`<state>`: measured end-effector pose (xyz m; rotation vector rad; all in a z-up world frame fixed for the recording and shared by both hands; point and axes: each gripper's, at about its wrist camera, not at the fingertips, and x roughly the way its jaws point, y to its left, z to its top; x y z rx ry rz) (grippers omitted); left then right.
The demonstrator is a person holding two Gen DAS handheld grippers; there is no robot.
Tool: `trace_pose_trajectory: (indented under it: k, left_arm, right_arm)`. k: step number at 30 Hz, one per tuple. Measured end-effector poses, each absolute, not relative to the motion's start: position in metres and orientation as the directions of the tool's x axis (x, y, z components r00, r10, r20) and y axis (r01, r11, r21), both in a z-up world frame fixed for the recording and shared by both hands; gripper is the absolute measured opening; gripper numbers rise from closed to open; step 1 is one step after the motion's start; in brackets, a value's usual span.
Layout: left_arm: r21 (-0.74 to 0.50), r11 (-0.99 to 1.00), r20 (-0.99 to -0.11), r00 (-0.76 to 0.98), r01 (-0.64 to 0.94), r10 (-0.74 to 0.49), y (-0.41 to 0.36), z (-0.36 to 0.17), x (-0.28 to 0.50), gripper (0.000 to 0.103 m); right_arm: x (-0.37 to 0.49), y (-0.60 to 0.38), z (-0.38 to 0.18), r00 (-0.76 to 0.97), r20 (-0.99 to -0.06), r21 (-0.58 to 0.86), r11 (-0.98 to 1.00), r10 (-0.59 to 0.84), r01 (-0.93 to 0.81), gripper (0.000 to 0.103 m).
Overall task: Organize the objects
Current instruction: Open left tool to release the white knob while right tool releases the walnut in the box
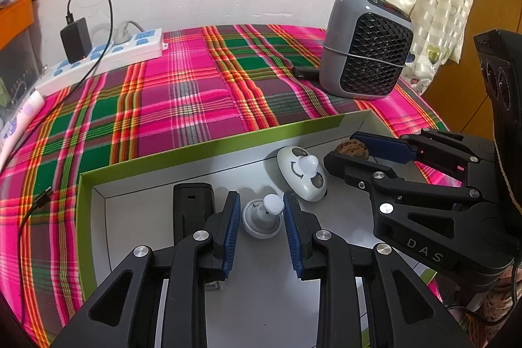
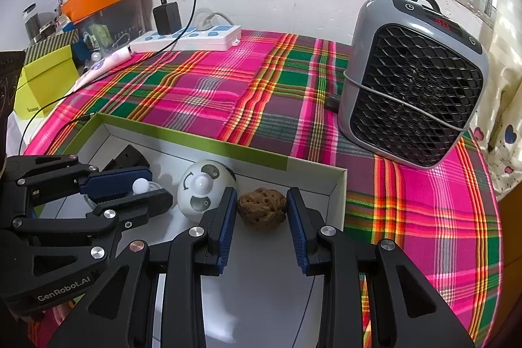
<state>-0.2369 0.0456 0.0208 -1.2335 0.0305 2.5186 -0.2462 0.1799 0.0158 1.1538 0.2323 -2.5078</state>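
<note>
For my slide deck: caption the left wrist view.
Left gripper straddles a small white knobbed piece inside the green-edged box; right gripper brackets a walnut.

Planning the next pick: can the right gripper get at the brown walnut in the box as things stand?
Probably yes: the right gripper already straddles the walnut inside the box, nothing between them, and the panda toy sits clear beside it.

Two black hand-held grippers with blue pads

The left gripper and the right gripper have black plastic link arms with round silver screws; their fingers carry ribbed blue pads. White letters read "DAS" and "GenRobot.AI" on the bodies.
</note>
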Motion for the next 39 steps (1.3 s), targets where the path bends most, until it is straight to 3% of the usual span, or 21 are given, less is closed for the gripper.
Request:
trace_pose_trajectory:
  k: [13,16,39]
  left_arm:
    - [-0.114,-0.95,-0.764,-0.585,-0.291,0.271,0.043,0.027,-0.233,0.036]
    - [-0.113,-0.951,-0.759,-0.593,-0.287,0.269,0.042,0.03,-0.23,0.037]
    - [-0.1,-0.965,-0.716,-0.656,-0.243,0.239,0.025,0.054,-0.181,0.04]
  right_arm:
    - [-0.241,0.184,0.023,-0.624,-0.738,0.0,-0.925,-0.256,0.38,0.034]
    - [-0.238,0.183,0.026,-0.631,-0.731,0.001,-0.925,-0.26,0.381,0.045]
    - [-0.194,0.187,0.046,-0.665,-0.698,0.034,-0.94,-0.266,0.34,0.045]
